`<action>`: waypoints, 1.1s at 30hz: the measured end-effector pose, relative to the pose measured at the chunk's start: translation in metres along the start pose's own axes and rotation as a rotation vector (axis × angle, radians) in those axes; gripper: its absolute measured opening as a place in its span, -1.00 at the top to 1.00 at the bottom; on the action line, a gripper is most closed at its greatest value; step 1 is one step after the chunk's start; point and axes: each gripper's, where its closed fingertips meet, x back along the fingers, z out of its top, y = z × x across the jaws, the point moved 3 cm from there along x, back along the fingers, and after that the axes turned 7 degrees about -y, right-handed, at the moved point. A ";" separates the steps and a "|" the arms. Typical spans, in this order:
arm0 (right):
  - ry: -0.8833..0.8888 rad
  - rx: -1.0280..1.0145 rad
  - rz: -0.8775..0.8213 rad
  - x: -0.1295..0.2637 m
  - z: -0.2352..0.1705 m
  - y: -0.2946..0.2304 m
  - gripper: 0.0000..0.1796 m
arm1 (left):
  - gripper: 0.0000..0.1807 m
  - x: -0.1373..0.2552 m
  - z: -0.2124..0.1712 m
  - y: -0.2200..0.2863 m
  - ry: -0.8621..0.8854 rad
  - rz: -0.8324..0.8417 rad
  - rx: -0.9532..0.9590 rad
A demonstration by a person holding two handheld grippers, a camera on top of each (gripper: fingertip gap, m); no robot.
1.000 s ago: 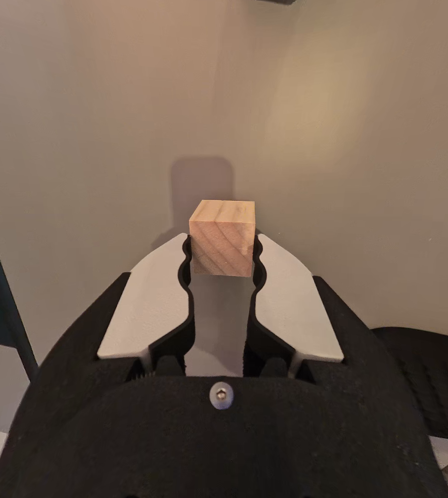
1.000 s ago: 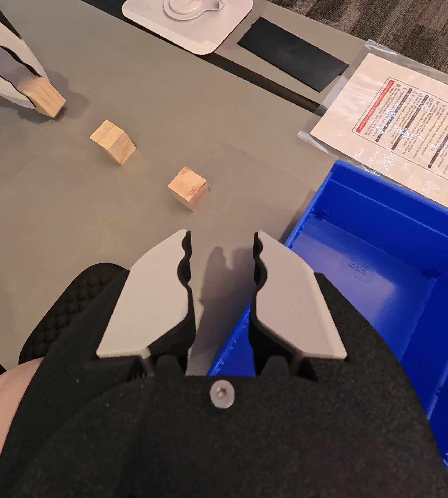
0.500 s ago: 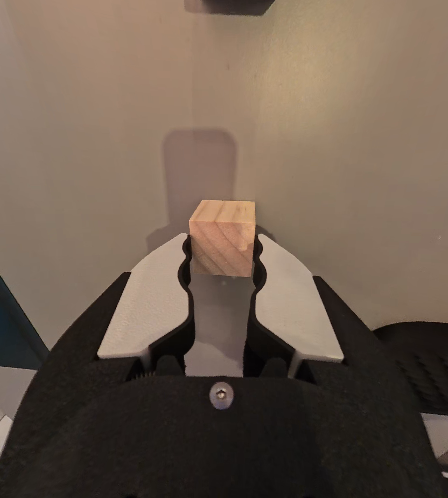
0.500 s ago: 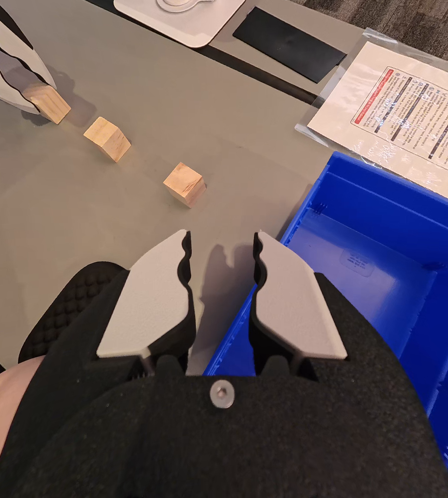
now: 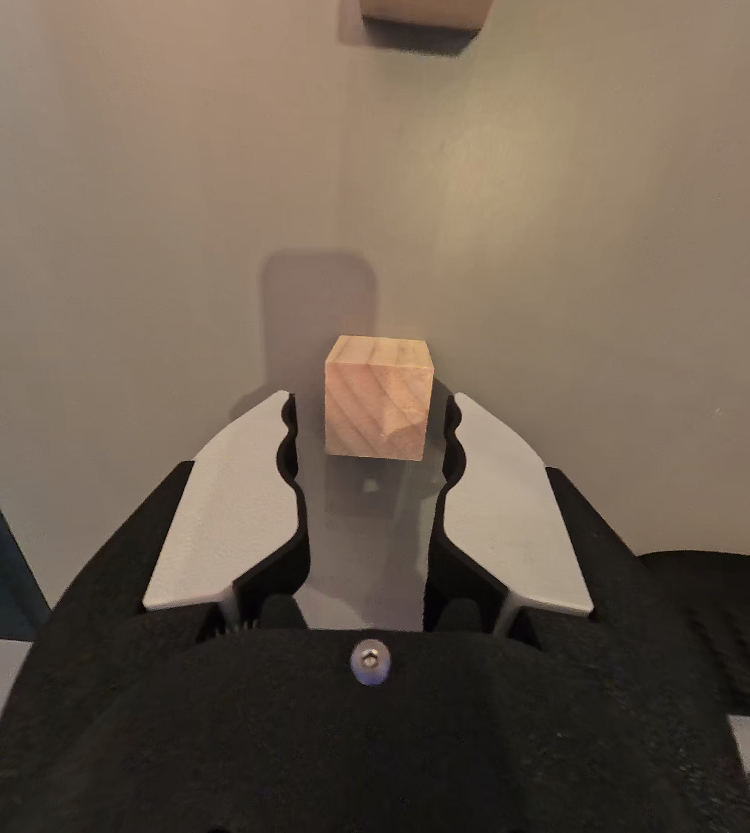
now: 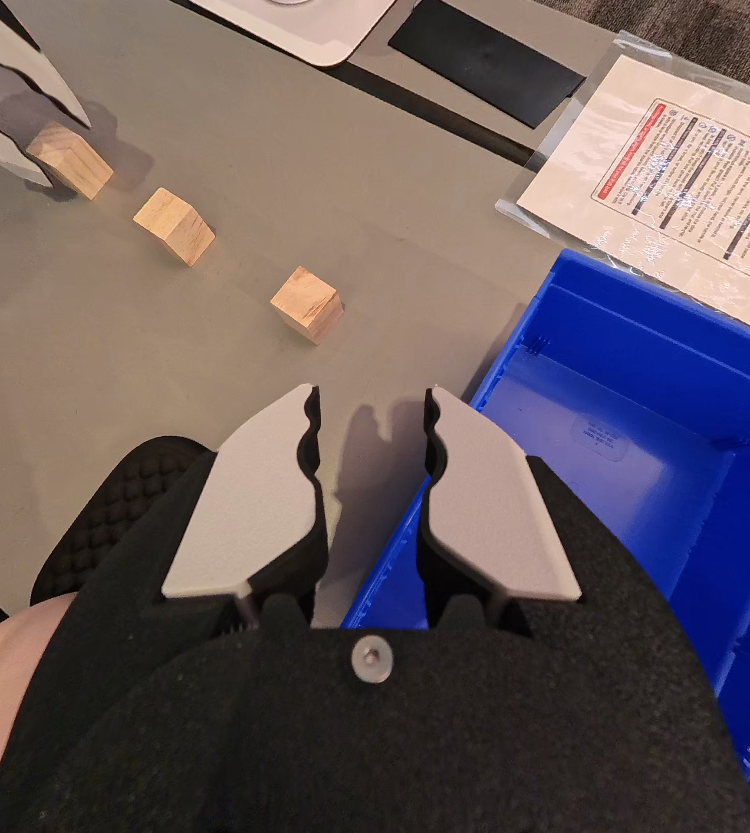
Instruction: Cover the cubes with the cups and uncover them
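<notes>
A pale wooden cube [image 5: 378, 402], light, rigid and best gripped on two flat opposite faces, sits on the grey counter [image 5: 138, 225] between the left gripper [image 5: 371, 408], whose fingers stand apart, clear of both sides. Two more cubes [image 6: 174, 225] [image 6: 308, 303] line up beside it. The right gripper [image 6: 371, 408] hangs open and empty over a blue bin [image 6: 634, 405]. No cups in view.

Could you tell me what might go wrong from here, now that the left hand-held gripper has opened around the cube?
1. The left hand-held gripper has its fingers close on both sides of the end cube; pulling back crookedly could knock it out of line.
2. The middle cube sits near, so a nudged cube could leave too little room for cups.
3. No cups are in view.
</notes>
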 end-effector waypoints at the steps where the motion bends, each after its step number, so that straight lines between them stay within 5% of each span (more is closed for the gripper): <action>1: 0.000 0.000 0.001 0.000 0.000 0.000 0.51 | 0.30 0.005 0.002 0.000 0.028 0.001 0.010; 10: -0.009 -0.007 0.017 -0.005 -0.001 0.001 0.51 | 0.33 0.120 0.010 0.024 0.563 0.133 0.164; 17: -0.010 0.008 0.019 -0.005 0.000 -0.003 0.52 | 0.29 0.237 -0.076 0.072 0.951 0.273 0.372; 23: -0.024 0.007 0.019 -0.005 -0.002 -0.004 0.51 | 0.41 0.265 -0.205 0.081 0.855 0.473 0.707; 33: -0.051 0.010 0.017 -0.007 -0.003 -0.007 0.51 | 0.37 0.159 -0.343 0.123 0.386 0.412 1.205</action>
